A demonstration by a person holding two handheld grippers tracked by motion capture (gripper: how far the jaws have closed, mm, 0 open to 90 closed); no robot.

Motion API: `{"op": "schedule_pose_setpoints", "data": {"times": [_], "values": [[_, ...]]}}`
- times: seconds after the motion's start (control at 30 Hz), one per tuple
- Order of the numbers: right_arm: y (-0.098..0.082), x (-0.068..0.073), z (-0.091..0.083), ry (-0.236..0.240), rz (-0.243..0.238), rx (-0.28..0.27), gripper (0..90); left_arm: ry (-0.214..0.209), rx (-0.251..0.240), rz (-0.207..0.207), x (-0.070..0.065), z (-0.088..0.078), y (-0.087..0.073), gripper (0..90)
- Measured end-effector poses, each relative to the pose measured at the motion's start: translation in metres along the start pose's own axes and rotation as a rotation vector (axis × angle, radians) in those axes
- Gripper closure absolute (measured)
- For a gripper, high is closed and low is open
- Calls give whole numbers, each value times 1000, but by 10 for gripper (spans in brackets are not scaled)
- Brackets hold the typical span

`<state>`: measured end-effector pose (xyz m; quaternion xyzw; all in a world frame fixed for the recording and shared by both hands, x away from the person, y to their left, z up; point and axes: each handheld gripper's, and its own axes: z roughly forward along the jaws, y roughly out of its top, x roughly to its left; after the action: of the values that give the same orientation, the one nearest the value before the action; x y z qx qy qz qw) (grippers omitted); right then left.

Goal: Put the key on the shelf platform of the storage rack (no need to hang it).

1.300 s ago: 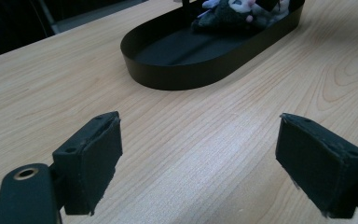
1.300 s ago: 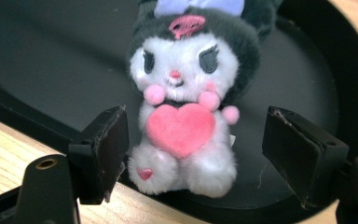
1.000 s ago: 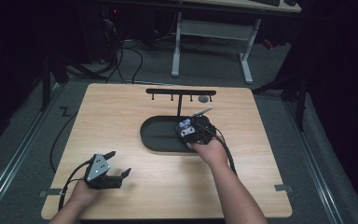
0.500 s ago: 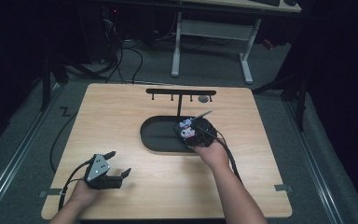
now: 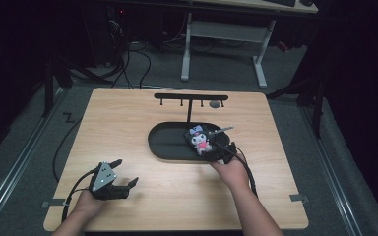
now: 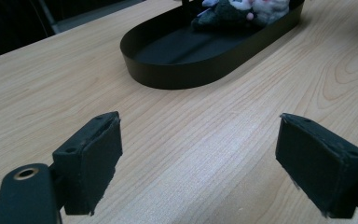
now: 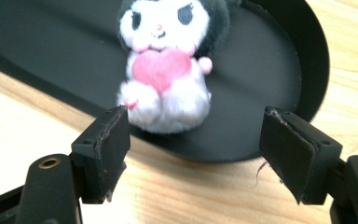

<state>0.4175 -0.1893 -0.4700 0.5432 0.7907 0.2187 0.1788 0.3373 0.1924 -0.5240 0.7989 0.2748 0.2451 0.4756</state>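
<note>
Left gripper: fingers released, empty, low over the counter, the black tray well ahead of them. Right gripper: fingers released, level at the tray's near rim. Plush toy lies in the tray just beyond and between them; judged light, soft, compressible; grip across the body.

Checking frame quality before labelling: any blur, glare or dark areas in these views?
High view: the light wooden table is evenly lit, the room around it almost black. Left gripper view: sharp wood grain with a mild sheen; the plush at the top edge is slightly soft. Right gripper view: the black-and-white plush toy with a pink heart is blurred, and the black oval tray shows little detail.
</note>
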Motion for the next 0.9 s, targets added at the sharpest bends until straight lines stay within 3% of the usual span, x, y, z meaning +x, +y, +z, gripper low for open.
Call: {"op": "schedule_pose_setpoints", "data": {"times": [0.23,0.57,0.73,0.77,0.9], "values": [[-22,-7,-8,15,25,-43,236,2,0,1,0,0,0,154],[-61,-16,-17,7,-1,-97,202,5,0,2,-1,0,0,154],[-81,-14,-22,0,1,-171,183,6,1,2,-1,0,0,154],[-88,-11,-23,7,0,-203,179,6,1,2,-1,0,0,154],[-99,-7,-25,30,12,-246,176,2,5,-3,-1,0,0,154]]}}
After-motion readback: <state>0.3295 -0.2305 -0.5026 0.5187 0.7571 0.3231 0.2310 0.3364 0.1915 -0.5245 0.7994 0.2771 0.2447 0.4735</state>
